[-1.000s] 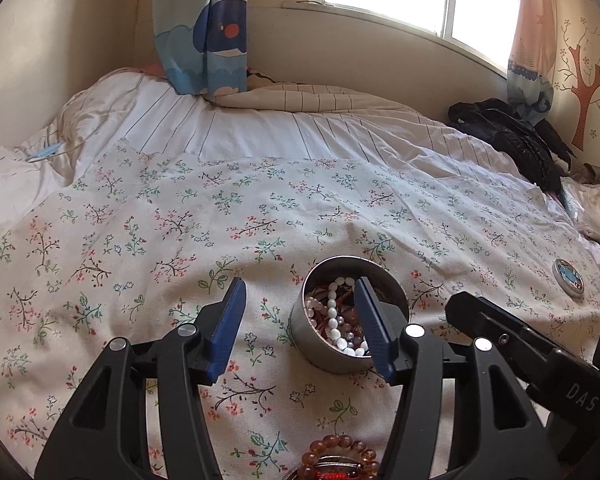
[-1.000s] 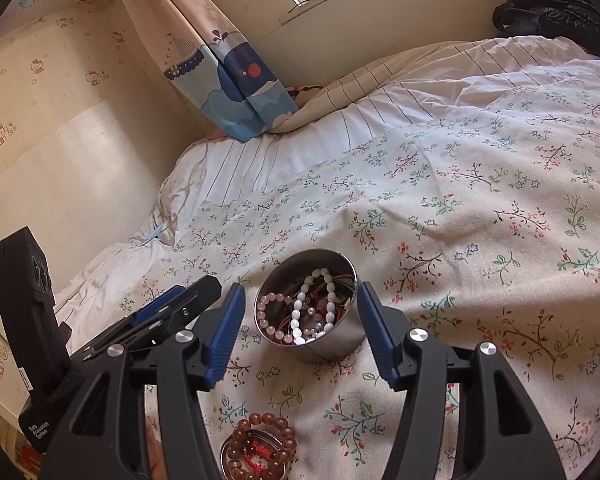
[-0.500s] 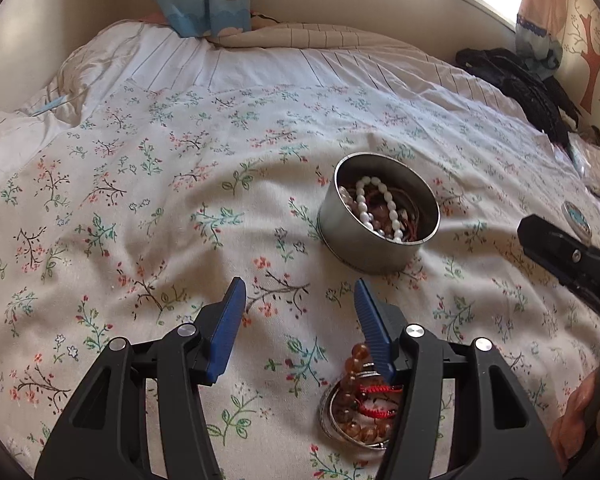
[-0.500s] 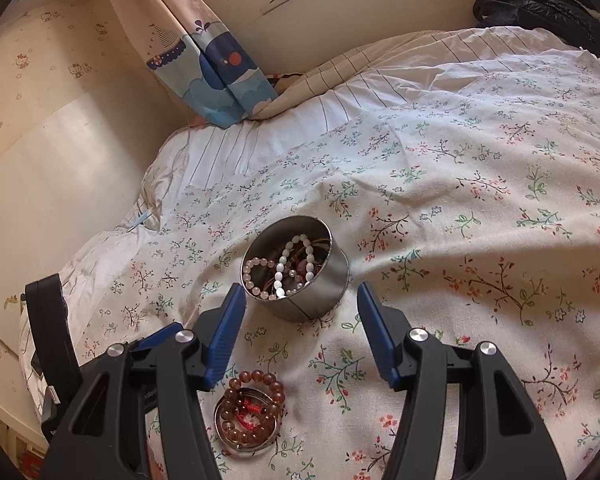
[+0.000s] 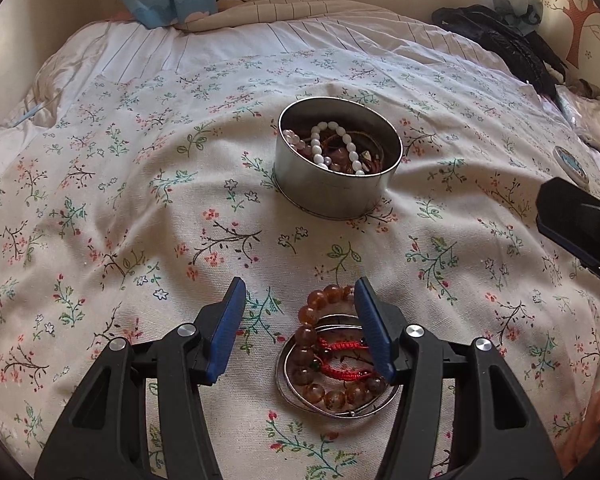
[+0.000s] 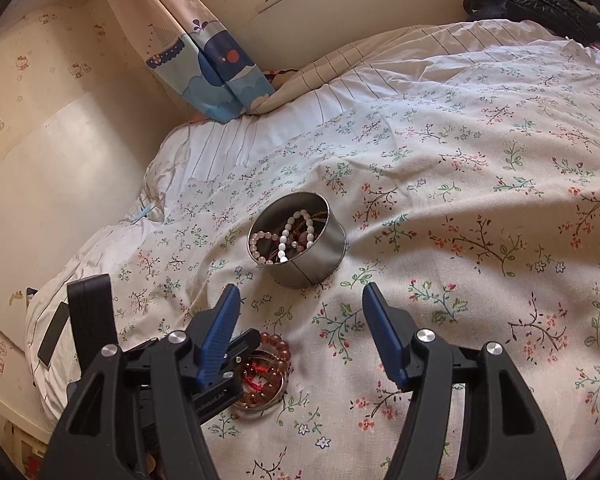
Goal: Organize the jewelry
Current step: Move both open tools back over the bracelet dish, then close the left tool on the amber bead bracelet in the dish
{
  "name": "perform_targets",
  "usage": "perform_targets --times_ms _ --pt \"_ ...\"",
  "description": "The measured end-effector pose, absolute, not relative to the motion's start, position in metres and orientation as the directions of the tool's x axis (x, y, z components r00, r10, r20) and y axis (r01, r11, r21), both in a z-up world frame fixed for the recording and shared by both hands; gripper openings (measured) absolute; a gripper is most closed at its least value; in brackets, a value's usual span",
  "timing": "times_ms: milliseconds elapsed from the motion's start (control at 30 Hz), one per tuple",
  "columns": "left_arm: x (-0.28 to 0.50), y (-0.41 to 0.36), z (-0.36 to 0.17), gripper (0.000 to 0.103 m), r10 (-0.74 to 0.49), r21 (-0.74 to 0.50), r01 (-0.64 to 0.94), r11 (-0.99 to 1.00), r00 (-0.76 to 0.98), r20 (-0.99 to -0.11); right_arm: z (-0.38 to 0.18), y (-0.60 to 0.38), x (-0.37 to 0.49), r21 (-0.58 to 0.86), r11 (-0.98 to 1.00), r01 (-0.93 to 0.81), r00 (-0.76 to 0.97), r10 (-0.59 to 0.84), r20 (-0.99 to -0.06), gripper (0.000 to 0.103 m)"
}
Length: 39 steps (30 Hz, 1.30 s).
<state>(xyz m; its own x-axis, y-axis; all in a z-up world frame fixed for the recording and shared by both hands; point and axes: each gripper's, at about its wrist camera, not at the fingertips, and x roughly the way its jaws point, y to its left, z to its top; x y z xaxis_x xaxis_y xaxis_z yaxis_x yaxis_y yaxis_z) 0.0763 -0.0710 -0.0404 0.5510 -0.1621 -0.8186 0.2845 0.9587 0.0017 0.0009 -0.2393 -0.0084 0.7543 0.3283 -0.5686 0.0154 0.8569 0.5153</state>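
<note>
One pile of bracelets (image 5: 332, 354) lies on the bed (image 5: 100, 208), just short of the round tin (image 5: 338, 160); your left gripper (image 5: 300, 320) is over it, fingers spread and empty, one finger overlapping its edge. Next, I'd judge, lower and pinch the amber beads. Your right gripper (image 6: 298, 334) is opening on nothing. That tin already holds white, pink and brown strands.

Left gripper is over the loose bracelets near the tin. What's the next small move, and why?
Probably nudge the left gripper slightly rightward and down, then close. The amber bead bracelet and silver bangles lie on the bedspread under its right finger, off-centre in the open jaws. The tin waits beyond.
</note>
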Motion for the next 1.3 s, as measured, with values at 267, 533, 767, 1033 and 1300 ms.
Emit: perform_targets --times_ms 267,533,767,1033,1300 --pt "0.078 -0.072 -0.048 0.053 -0.162 -0.003 0.289 0.957 0.528 -0.834 -0.013 -0.241 -0.004 0.514 0.857 0.034 0.747 0.32 -0.583 0.063" --pt "0.078 -0.073 -0.051 0.025 -0.177 -0.015 0.307 0.952 0.506 -0.844 -0.016 -0.239 -0.003 0.505 0.863 0.037 0.737 0.318 -0.597 0.064" --pt "0.07 -0.066 -0.038 0.01 -0.212 -0.05 0.298 0.953 0.541 -0.814 -0.02 -0.237 -0.003 0.497 0.867 0.039 0.721 0.32 -0.614 0.064" --pt "0.07 -0.03 -0.008 0.01 -0.312 -0.221 0.221 0.95 0.631 -0.71 -0.03 -0.216 0.005 0.453 0.891 -0.014 0.655 0.351 -0.669 0.065" --pt "0.067 -0.02 0.005 0.011 -0.336 -0.266 0.209 0.941 0.674 -0.658 -0.045 -0.149 0.012 0.302 0.927 -0.221 0.535 0.375 -0.757 0.067"
